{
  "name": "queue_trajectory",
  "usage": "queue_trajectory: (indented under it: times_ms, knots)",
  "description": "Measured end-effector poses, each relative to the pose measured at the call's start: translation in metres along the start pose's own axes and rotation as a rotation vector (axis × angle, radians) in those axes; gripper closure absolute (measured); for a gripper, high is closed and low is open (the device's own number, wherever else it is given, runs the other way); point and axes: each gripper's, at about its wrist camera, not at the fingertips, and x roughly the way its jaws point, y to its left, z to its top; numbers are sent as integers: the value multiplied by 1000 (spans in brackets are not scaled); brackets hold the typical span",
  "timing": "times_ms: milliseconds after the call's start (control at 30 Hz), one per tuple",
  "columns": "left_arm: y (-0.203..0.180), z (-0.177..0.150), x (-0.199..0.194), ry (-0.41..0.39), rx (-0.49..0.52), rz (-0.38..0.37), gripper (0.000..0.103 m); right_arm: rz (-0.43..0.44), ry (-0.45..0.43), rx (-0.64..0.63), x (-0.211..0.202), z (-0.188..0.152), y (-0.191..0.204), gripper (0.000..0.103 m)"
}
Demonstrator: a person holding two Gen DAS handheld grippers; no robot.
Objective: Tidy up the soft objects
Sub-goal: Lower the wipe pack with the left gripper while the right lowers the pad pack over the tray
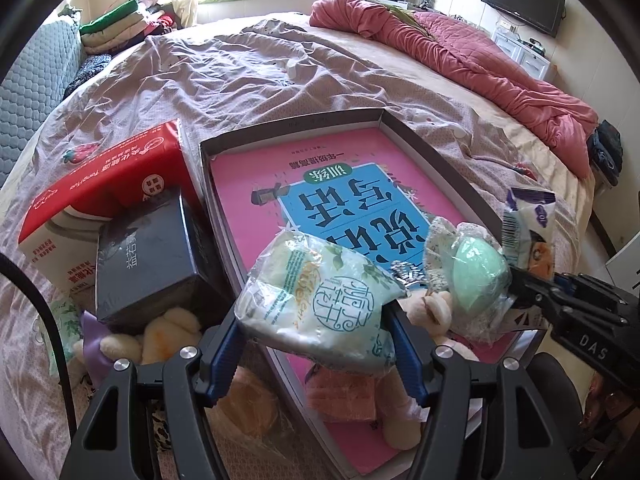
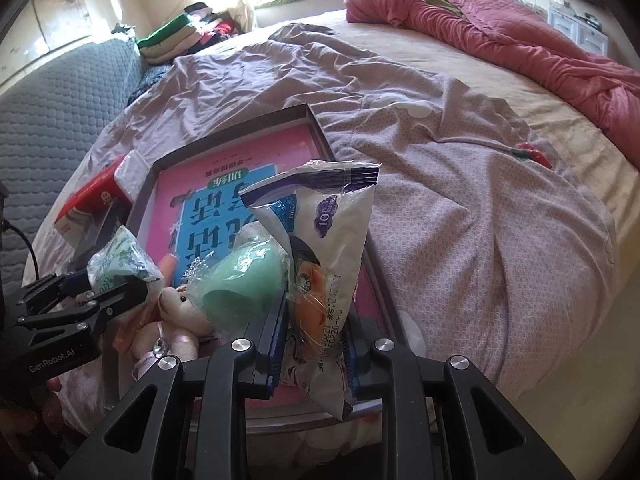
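My left gripper [image 1: 316,344] is shut on a soft pale-green tissue pack [image 1: 320,300], held above the near end of a shallow dark box [image 1: 292,124]. A pink book [image 1: 256,176] lies flat in the box. My right gripper [image 2: 314,344] is shut on a white pack with a purple top [image 2: 320,240], held upright over the box's near right side. A green sponge in clear wrap [image 2: 244,280] sits just left of the right fingers [image 2: 272,340]; whether it is gripped I cannot tell. A cream plush toy [image 2: 180,312] lies in the box below.
A red tissue carton [image 1: 112,176] and a dark box [image 1: 152,256] stand left of the shallow box, with a yellow plush [image 1: 168,332] in front. Wrinkled mauve bedsheet [image 2: 460,200] spreads right. A pink quilt [image 1: 460,52] is bunched at the far side.
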Motion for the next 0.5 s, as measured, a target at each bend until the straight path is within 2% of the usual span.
queue_trajectory:
  times_ms: [500]
  knots:
    - [-8, 9, 2, -3, 10, -7, 37, 60, 10, -32, 15, 5, 13, 77]
